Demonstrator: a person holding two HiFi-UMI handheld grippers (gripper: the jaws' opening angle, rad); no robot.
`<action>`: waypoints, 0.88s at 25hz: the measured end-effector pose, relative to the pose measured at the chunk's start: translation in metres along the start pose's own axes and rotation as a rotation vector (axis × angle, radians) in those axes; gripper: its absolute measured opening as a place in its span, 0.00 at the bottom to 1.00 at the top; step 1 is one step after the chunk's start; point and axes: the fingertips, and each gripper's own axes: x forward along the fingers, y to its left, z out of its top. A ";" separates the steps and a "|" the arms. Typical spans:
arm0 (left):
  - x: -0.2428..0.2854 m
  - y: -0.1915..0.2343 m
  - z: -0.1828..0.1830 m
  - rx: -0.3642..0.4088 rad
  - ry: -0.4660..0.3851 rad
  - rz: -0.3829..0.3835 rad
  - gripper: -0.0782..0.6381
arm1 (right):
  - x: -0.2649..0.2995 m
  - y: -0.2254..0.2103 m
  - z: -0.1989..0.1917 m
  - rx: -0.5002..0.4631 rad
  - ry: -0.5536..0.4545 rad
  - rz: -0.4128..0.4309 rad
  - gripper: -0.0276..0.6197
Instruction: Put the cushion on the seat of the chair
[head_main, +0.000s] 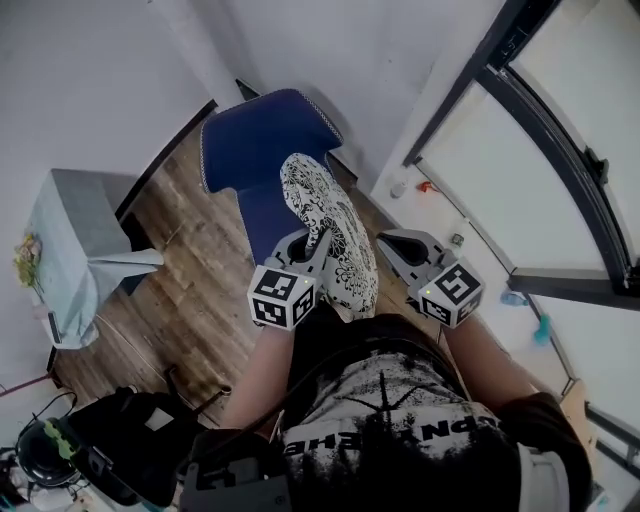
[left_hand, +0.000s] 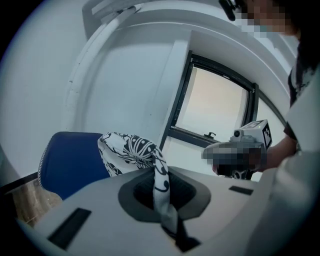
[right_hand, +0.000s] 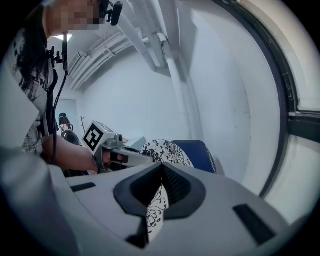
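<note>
Wooden floor (head_main: 190, 290) and white walls surround a blue chair (head_main: 255, 150) that stands just ahead of both tools. The left tool (head_main: 318, 242) has its jaws pressed together on a pinch of the black-and-white patterned cushion (head_main: 330, 215), with fabric running up between them. The right tool (head_main: 386, 246) is clamped the same way on the cushion's opposite edge. The cushion is held up between the two tools and reaches forward from them over the chair's seat. Whether its far end touches the seat cannot be told.
</note>
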 end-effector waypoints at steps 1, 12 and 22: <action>0.004 0.005 -0.003 -0.012 0.010 -0.013 0.14 | 0.005 -0.001 -0.002 0.010 0.007 -0.007 0.07; 0.053 0.070 -0.039 -0.133 0.100 -0.080 0.14 | 0.058 -0.023 -0.022 0.092 0.080 -0.055 0.07; 0.080 0.134 -0.114 -0.264 0.204 -0.054 0.14 | 0.096 -0.032 -0.057 0.167 0.157 -0.047 0.07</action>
